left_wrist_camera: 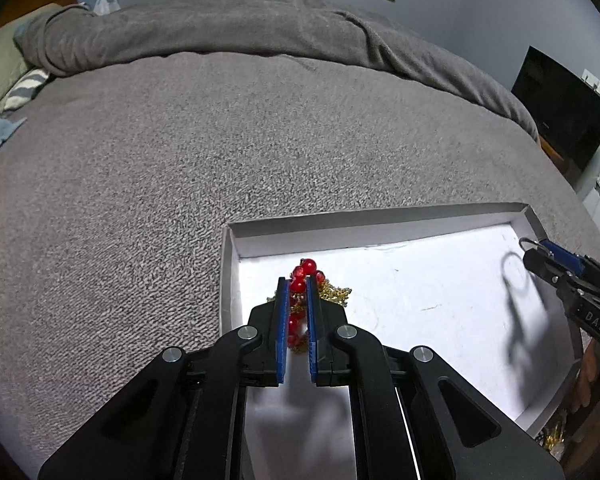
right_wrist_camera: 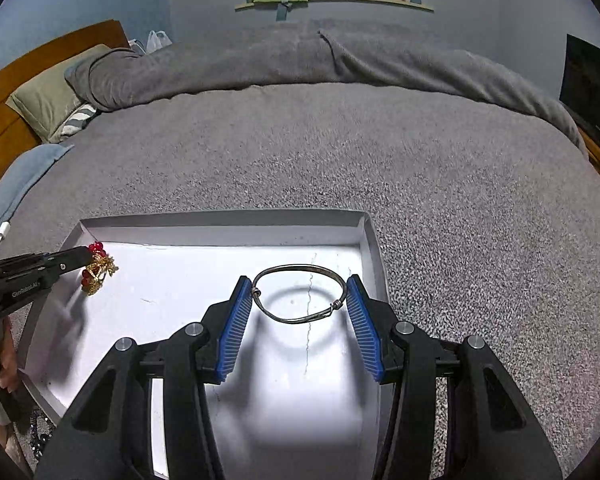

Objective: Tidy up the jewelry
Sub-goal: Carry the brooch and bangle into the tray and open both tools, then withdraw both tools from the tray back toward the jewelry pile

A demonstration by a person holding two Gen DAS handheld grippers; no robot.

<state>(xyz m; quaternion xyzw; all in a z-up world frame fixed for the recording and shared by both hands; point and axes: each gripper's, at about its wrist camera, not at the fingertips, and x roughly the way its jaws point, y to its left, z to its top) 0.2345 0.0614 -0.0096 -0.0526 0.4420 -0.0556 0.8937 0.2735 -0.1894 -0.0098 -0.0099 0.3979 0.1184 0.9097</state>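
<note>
A shallow white box (left_wrist_camera: 380, 220) (right_wrist_camera: 220, 218) lies on a grey blanket. My left gripper (left_wrist_camera: 298, 282) is shut on a bunch of red beads and gold chain (left_wrist_camera: 305, 269), held over the box's left part. From the right wrist view this gripper (right_wrist_camera: 87, 257) enters from the left with the beads (right_wrist_camera: 97, 246) at its tip. My right gripper (right_wrist_camera: 299, 280) is shut on a thin silver bangle (right_wrist_camera: 300, 267), pressed between the blue pads (right_wrist_camera: 236, 320) above the box's right part, with its ring shadow on the floor. In the left wrist view the right gripper (left_wrist_camera: 540, 251) is at the far right.
The grey blanket (left_wrist_camera: 220, 140) covers the bed all around the box. Pillows (right_wrist_camera: 48, 100) lie far left and a dark screen (left_wrist_camera: 564, 116) stands right. More jewelry (left_wrist_camera: 556, 438) lies outside the box's near edge. A person's hand (right_wrist_camera: 6, 364) grips the left tool.
</note>
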